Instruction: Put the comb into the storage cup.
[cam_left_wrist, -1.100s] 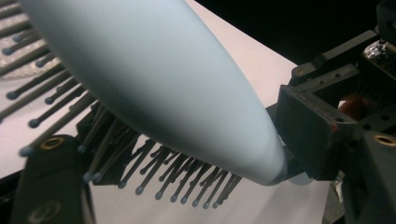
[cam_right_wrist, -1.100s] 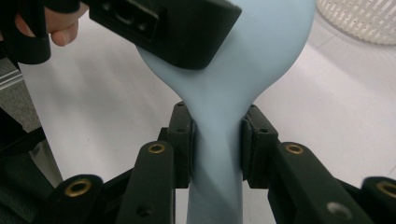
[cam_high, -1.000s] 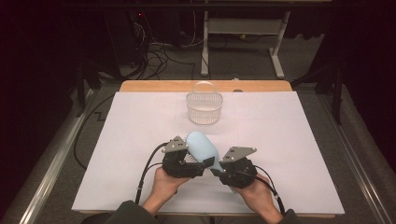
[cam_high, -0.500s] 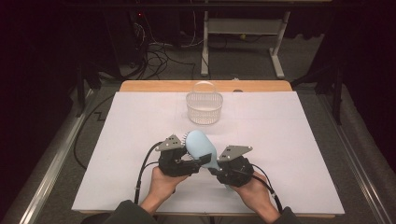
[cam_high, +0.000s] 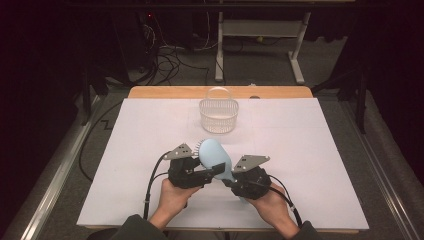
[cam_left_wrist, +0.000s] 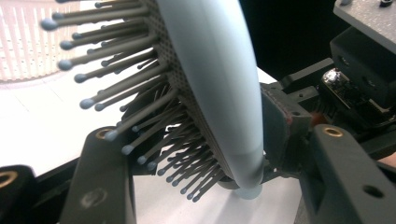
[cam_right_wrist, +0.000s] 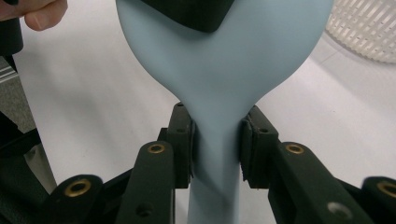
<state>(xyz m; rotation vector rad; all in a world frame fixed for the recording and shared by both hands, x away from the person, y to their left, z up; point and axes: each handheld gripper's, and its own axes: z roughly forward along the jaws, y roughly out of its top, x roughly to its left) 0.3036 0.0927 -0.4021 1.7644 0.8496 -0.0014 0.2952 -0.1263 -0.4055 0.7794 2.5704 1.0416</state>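
Observation:
A light blue hairbrush (cam_high: 215, 157) is held above the white table, head tilted up toward the far side. My right gripper (cam_high: 229, 177) is shut on its handle; in the right gripper view both pads clamp the neck (cam_right_wrist: 217, 144) of the hairbrush (cam_right_wrist: 224, 60). My left gripper (cam_high: 212, 172) has just been closing around the head. In the left gripper view one pad presses the smooth back of the hairbrush (cam_left_wrist: 210, 70) and the other jaw sits in the bristles (cam_left_wrist: 154, 140).
A white slatted plastic basket (cam_high: 218, 115) stands at the far middle of the white sheet (cam_high: 310, 150), also seen in both gripper views (cam_left_wrist: 18, 56) (cam_right_wrist: 369, 28). Cables trail from both grippers toward the near edge. Metal rails run along both table sides.
The left gripper's jaws have closed in on the brush head. The brush and the right hand have stayed where they were.

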